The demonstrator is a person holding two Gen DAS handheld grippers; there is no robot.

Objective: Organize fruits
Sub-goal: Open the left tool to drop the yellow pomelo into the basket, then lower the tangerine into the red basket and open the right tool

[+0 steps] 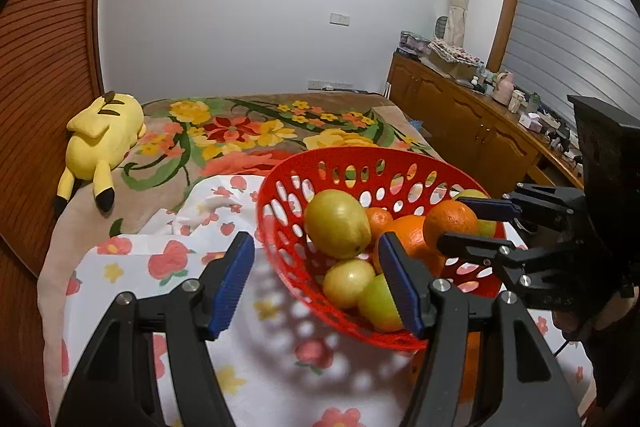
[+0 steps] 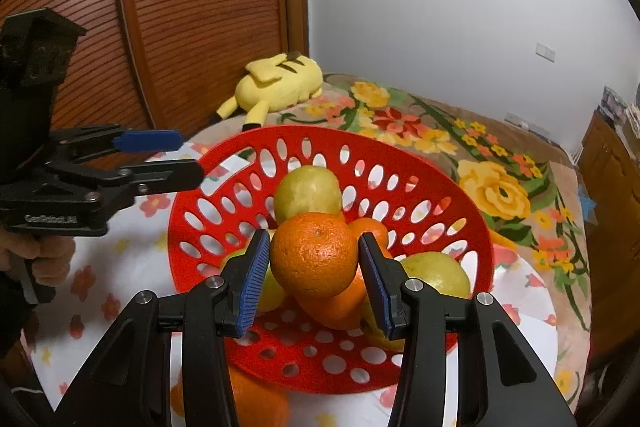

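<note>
Blue pads of the right gripper [image 2: 314, 277] clench an orange [image 2: 316, 254] at frame centre, over the red basket [image 2: 192, 203]. Left gripper [image 1: 316, 281], lower centre, is released and empty. Dropped onto the pile, the orange could roll out.

Both wrist views close, angled down, sharing red basket [image 1: 280, 195].

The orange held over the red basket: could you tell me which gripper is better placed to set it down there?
The right gripper: its pads clamp the orange above the red basket. The left gripper is open and empty, outside the rim.
</note>
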